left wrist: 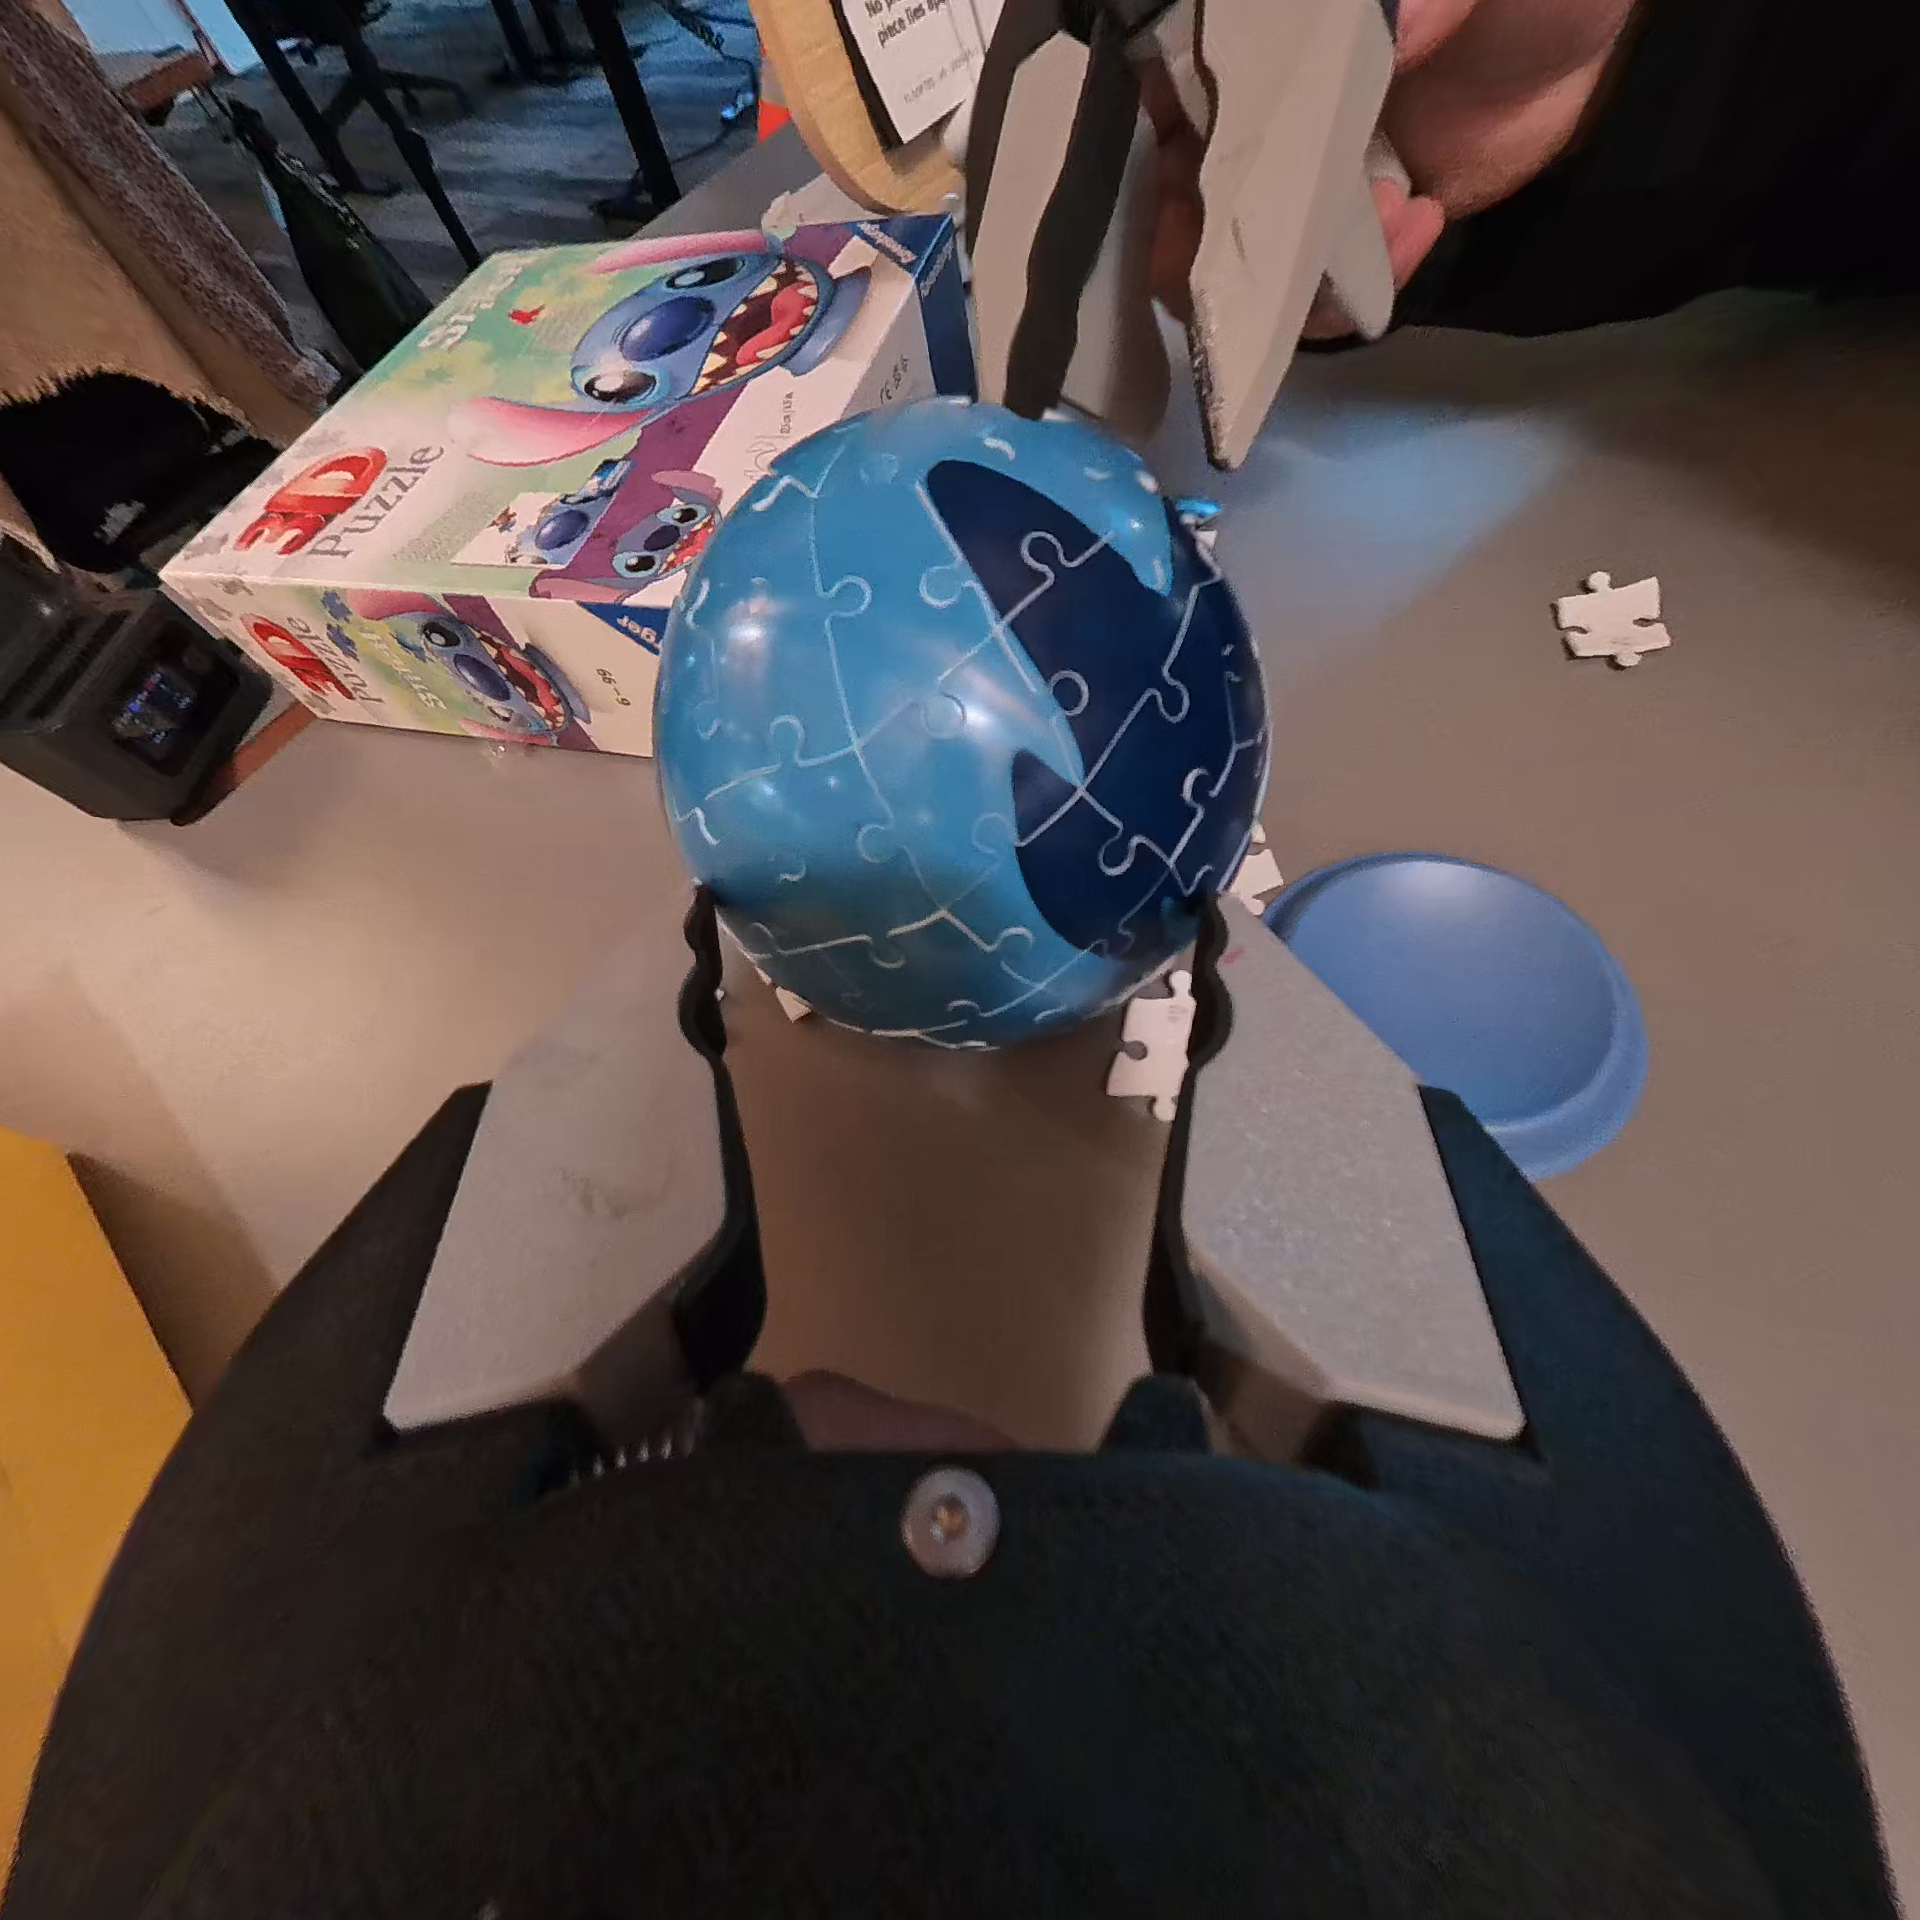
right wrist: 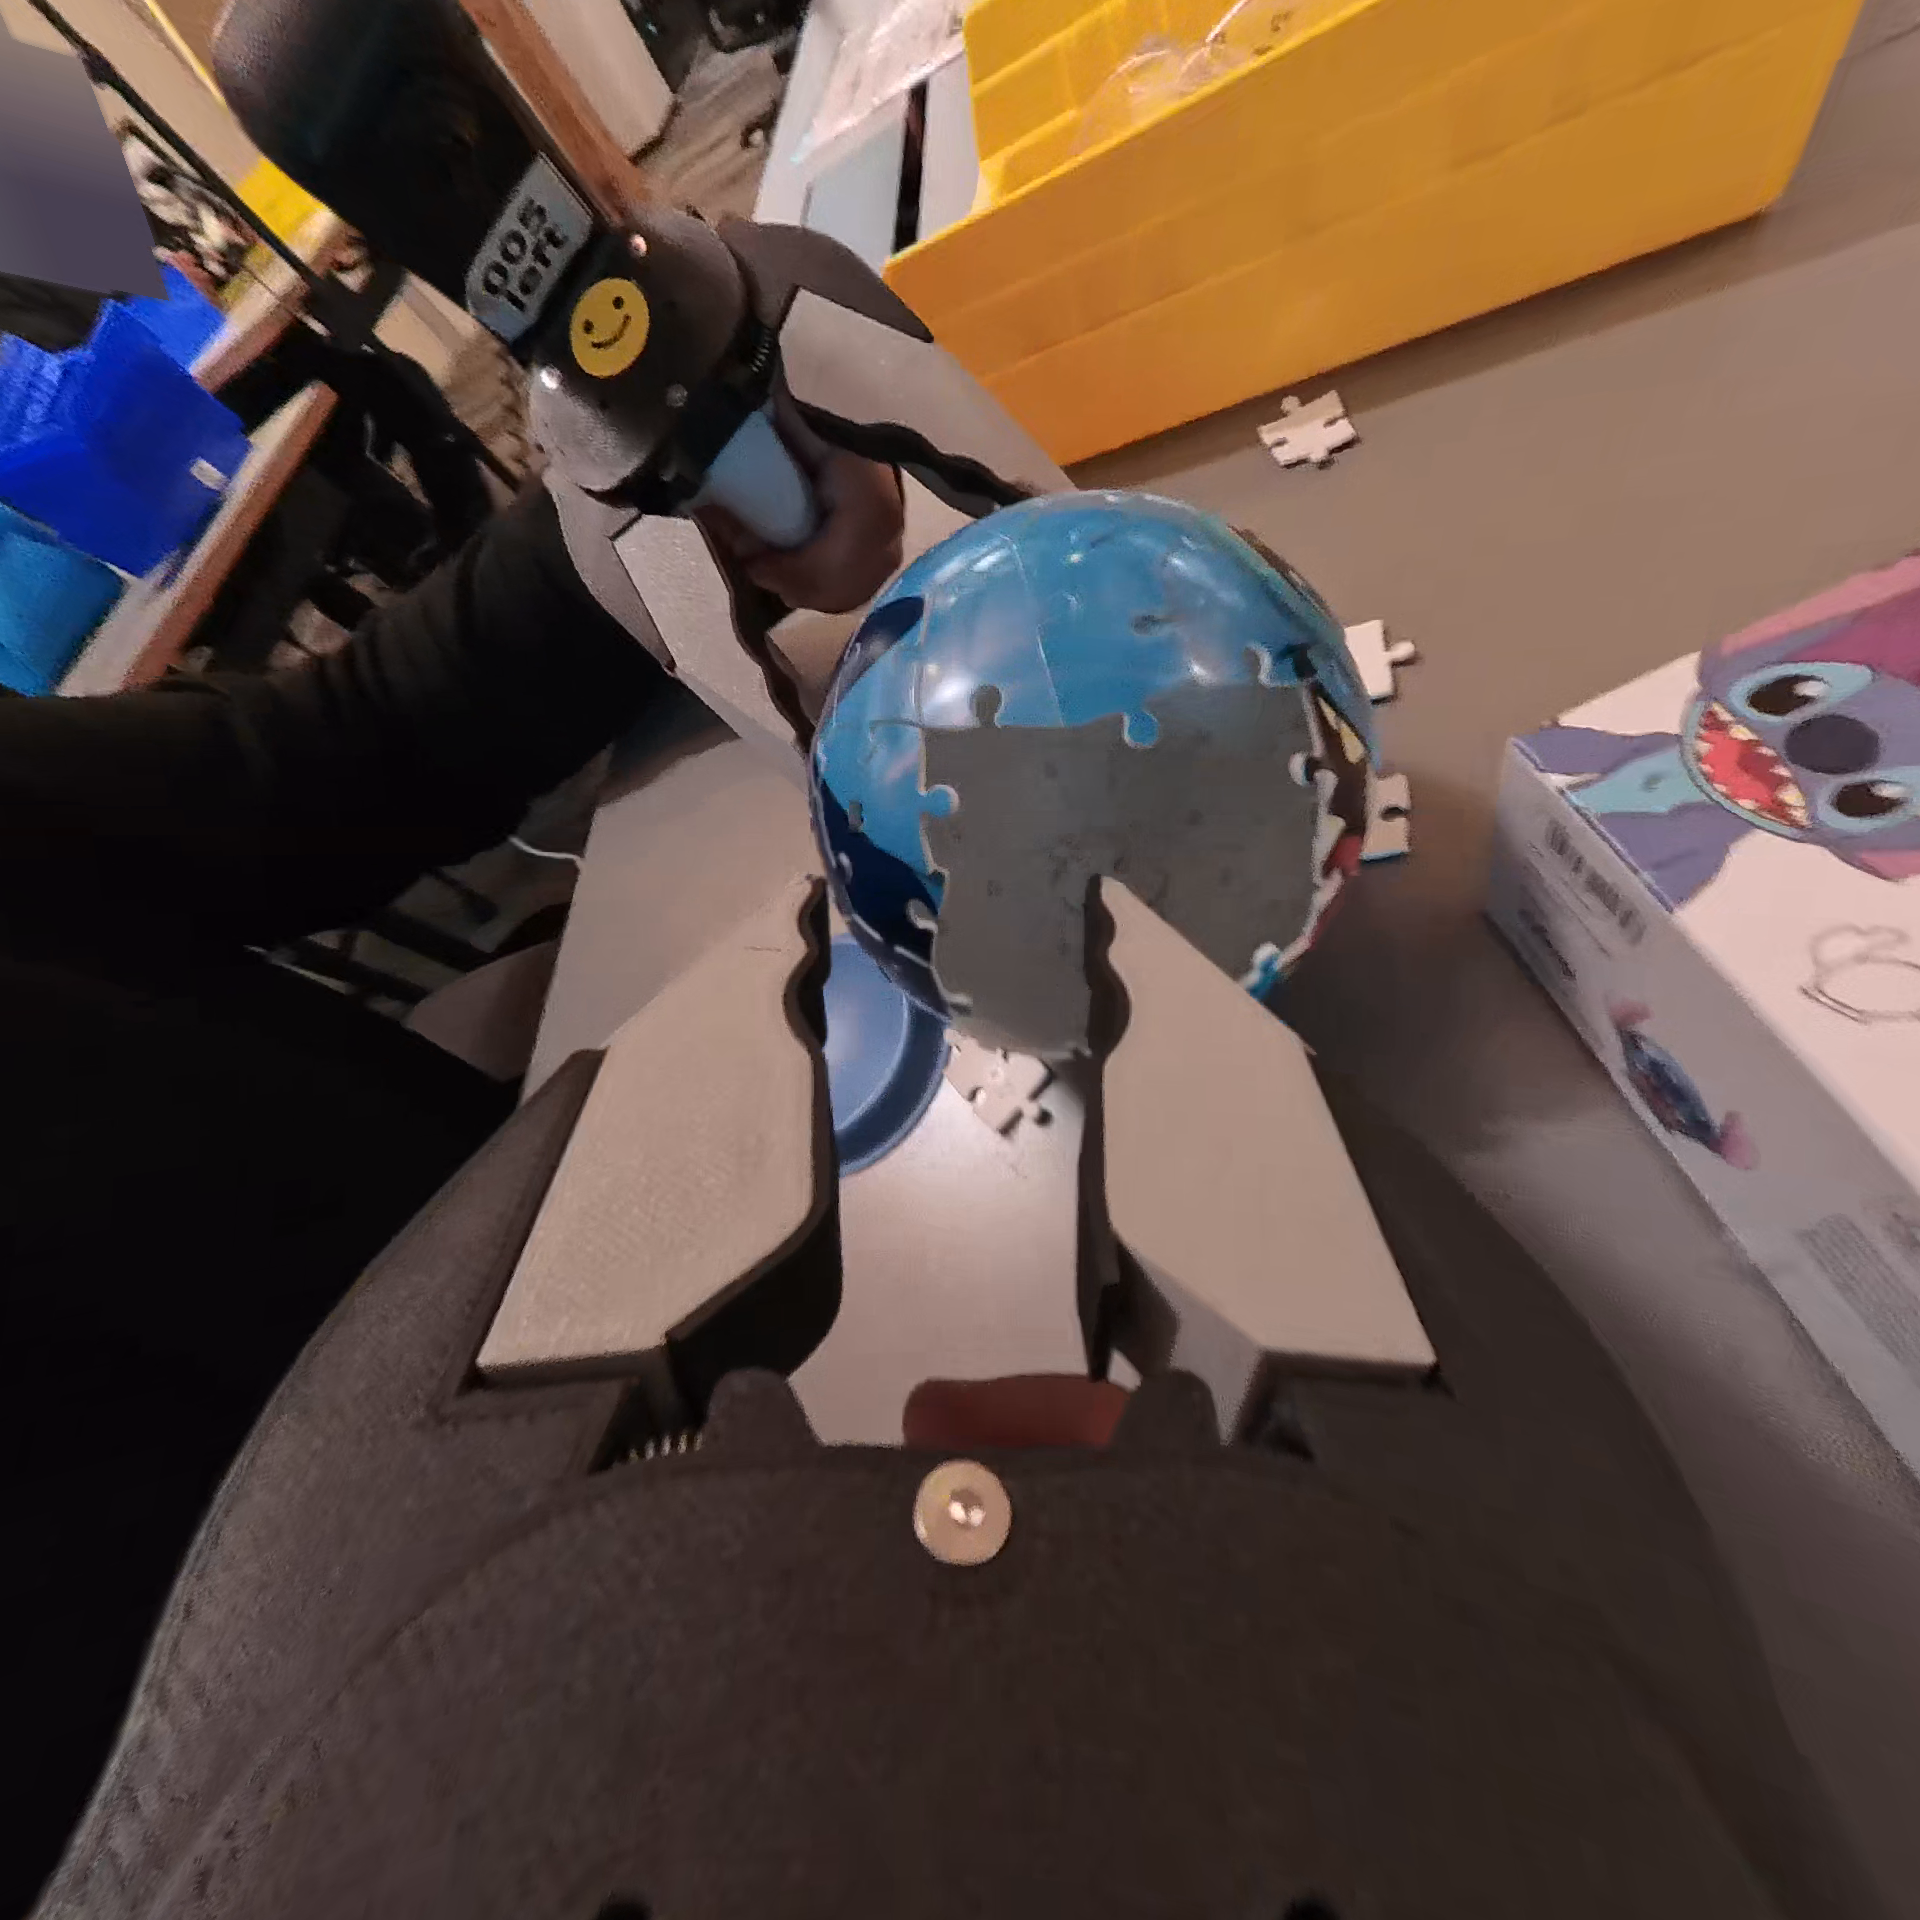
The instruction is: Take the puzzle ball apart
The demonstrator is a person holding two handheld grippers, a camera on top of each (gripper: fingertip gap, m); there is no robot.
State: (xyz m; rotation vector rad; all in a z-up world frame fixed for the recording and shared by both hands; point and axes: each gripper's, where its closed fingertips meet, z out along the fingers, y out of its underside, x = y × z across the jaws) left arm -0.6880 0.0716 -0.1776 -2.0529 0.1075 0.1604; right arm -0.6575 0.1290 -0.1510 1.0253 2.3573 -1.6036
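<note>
I see a grey table (left wrist: 364, 935) carrying the items. A printed puzzle box (left wrist: 540, 488) lies flat on it at the far left. A blue bowl-shaped stand (left wrist: 1475, 997) sits at the near right. Loose white-backed puzzle pieces lie scattered: one (left wrist: 1612, 618) well apart to the right, another (left wrist: 1151, 1044) just beside the stand. In the right wrist view, a yellow bin (right wrist: 1351, 208) rests at the far edge.

Dim indoor light, glare spots on the puzzle ball (left wrist: 935, 727), fisheye-bent edges, slight blur.
</note>
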